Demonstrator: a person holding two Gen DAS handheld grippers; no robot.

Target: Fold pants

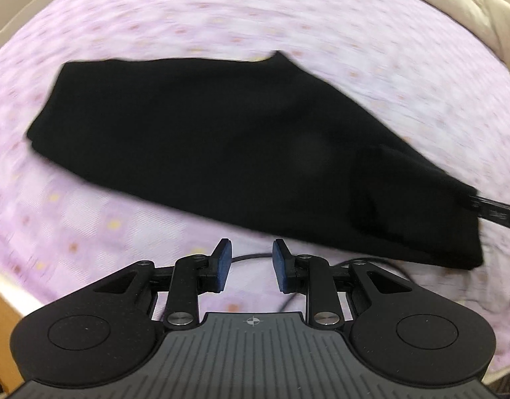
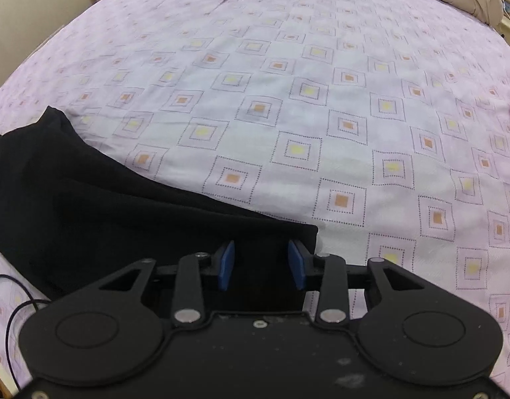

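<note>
The black pants (image 1: 241, 153) lie folded on the bed (image 2: 321, 106); expect soft, light, limp cloth that sags. Pinch a doubled edge or corner. Your left gripper (image 1: 251, 264) hangs open and empty near the hem; your right gripper (image 2: 261, 264) gapes over one end, apparently gripping nothing. No writing is legible.

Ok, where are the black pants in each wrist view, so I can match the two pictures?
Left wrist: the black pants fill the middle, running from upper left to lower right, beyond the open left tool.
Right wrist: they lie lower left, with one end under the open right tool.
Shared landmark: the lilac square-patterned bedsheet.
</note>
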